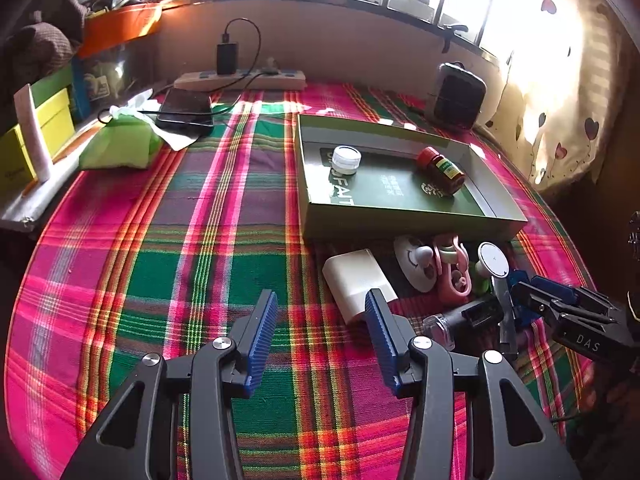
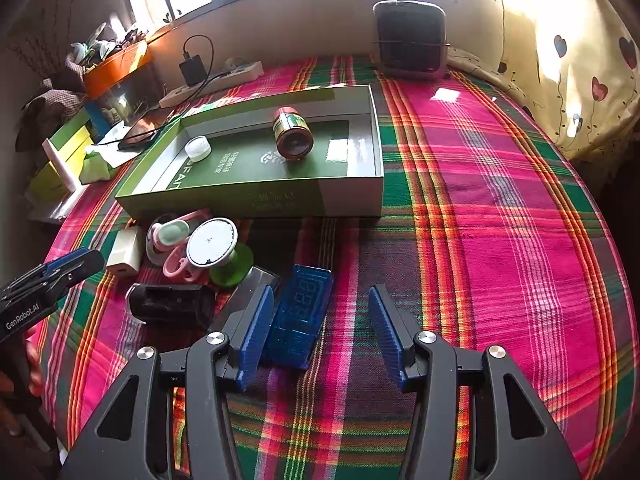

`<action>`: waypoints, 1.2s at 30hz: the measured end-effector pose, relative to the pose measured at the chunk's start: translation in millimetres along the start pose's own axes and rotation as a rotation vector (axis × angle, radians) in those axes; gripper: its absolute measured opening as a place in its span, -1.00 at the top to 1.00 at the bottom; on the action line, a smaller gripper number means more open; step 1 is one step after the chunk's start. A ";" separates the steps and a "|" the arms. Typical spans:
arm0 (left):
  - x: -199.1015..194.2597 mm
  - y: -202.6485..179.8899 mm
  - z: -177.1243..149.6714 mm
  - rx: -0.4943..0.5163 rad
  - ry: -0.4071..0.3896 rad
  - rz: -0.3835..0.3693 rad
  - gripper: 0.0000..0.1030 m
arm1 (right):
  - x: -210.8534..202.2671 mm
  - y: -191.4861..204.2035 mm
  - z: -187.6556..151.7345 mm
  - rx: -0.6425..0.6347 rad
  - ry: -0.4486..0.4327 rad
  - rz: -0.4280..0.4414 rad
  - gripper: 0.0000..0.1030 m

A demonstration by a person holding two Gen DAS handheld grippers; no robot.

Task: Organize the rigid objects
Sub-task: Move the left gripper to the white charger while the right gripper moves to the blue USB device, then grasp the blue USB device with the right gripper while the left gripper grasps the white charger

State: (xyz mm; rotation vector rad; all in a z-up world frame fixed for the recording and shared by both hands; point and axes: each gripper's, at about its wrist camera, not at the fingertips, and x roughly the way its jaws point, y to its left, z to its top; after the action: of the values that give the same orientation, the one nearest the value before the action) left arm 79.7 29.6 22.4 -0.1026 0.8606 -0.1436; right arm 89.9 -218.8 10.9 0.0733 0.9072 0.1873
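A green shallow box (image 1: 400,222) (image 2: 256,200) holds a white-capped jar (image 1: 346,159) (image 2: 198,148) and a brown bottle with a red cap (image 1: 442,171) (image 2: 292,138) lying on its side. In front of the box lies a heap: a white charger block (image 1: 356,280) (image 2: 125,254), pink clips (image 1: 452,268) (image 2: 178,264), a white round disc (image 1: 494,259) (image 2: 212,242), a black device (image 2: 172,304), and a blue translucent case (image 2: 300,314). My left gripper (image 1: 322,338) is open and empty, just left of the charger. My right gripper (image 2: 320,332) is open, its left finger beside the blue case.
A plaid cloth (image 1: 200,240) covers the surface. A power strip (image 1: 240,78), a phone (image 1: 186,110), a green tissue pack (image 1: 120,146) and yellow boxes (image 1: 36,136) sit at the back left. A small heater (image 2: 410,40) stands at the back right.
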 end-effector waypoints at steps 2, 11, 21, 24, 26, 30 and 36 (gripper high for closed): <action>1.7 -1.1 -0.1 0.000 0.005 -0.005 0.12 | 0.8 1.7 0.4 -0.007 0.002 -0.004 0.01; 8.8 -11.7 1.8 0.017 0.024 -0.040 0.07 | -0.8 -2.0 -1.8 -0.031 0.016 -0.068 0.01; 19.4 -19.6 3.4 0.030 0.052 -0.033 0.03 | -3.5 -8.4 -5.3 -0.074 0.007 -0.113 0.29; 22.1 -21.2 4.1 0.030 0.060 -0.023 0.02 | -4.4 -9.6 -5.6 -0.080 0.003 -0.107 0.45; 23.1 -23.6 4.7 0.033 0.062 -0.018 0.02 | -4.6 -9.5 -5.5 -0.087 -0.001 -0.108 0.55; 27.2 -29.0 6.6 0.042 0.069 -0.013 0.02 | -4.5 -11.8 -5.0 -0.094 -0.008 -0.110 0.55; 33.7 -33.4 9.6 0.043 0.074 0.020 0.02 | -3.8 -15.1 -3.4 -0.083 -0.013 -0.091 0.55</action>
State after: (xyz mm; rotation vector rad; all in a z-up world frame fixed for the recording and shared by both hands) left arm 105.9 -8.7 8.4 -0.0489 0.9313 -0.1479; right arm 86.9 -234.4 9.5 -0.0441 0.8864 0.1393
